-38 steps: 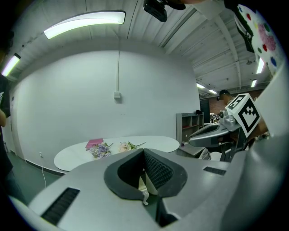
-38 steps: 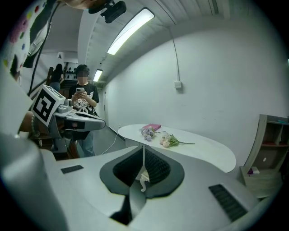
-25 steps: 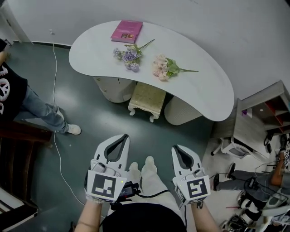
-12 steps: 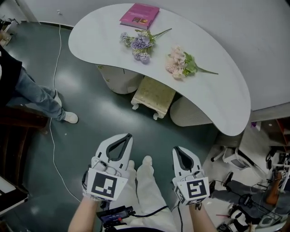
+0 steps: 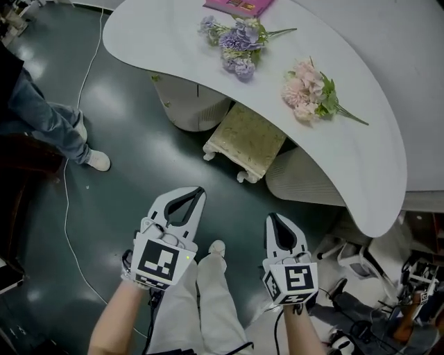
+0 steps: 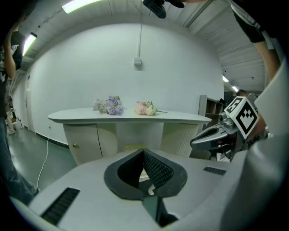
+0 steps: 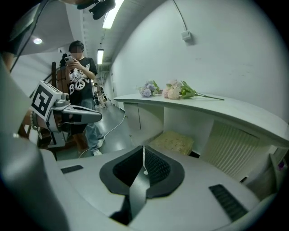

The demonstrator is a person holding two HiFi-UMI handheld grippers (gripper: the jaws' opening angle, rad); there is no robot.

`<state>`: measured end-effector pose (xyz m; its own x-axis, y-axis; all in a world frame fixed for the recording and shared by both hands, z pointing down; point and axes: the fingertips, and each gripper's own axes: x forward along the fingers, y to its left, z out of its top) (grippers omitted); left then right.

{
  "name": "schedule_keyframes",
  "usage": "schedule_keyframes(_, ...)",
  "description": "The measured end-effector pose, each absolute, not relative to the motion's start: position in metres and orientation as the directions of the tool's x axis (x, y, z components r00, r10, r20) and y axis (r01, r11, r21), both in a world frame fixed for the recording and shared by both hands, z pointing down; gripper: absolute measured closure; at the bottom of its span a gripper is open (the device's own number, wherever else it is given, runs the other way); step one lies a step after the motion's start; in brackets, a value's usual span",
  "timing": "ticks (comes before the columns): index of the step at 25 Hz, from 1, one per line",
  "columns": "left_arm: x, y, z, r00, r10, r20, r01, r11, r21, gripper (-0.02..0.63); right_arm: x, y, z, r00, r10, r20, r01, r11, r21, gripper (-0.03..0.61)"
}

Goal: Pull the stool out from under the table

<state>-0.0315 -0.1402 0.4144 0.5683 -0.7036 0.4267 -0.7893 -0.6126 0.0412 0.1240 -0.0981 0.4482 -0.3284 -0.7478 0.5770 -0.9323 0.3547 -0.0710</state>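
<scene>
A small stool (image 5: 248,140) with a yellow-green cushion and white curved legs stands half under the white kidney-shaped table (image 5: 374,139), between its two pedestals. The right gripper view shows the stool (image 7: 173,141) ahead beneath the tabletop. In the left gripper view the stool (image 6: 131,147) is mostly hidden behind the jaws. My left gripper (image 5: 197,190) is shut and empty, well short of the stool. My right gripper (image 5: 272,218) is also shut and empty, a little nearer to me.
Two flower bunches (image 5: 239,45) (image 5: 312,91) and a pink book (image 5: 239,5) lie on the tabletop. A person (image 5: 48,125) in jeans stands at the left beside a white cable (image 5: 69,194) on the dark floor. Shelving and clutter (image 5: 388,291) fill the right.
The table and stool have come closer and shifted up and right in the head view as I step forward. Both grippers stay shut, side by side.
</scene>
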Motion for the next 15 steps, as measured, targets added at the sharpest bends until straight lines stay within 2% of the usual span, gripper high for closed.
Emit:
schedule_keyframes(11,-0.036,-0.195,0.52,0.536,-0.701,0.471,-0.814,-0.576,0.068,0.594,0.139,-0.146,0.553,-0.285,-0.714,0.639,-0.951,0.296,-0.094,0.537)
schedule_keyframes(15,-0.029,-0.217,0.556,0.545,-0.68,0.49,-0.807,-0.584,0.086,0.525,0.15,-0.166,0.587,-0.262,-0.706,0.658,-0.959,0.263,-0.1,0.535)
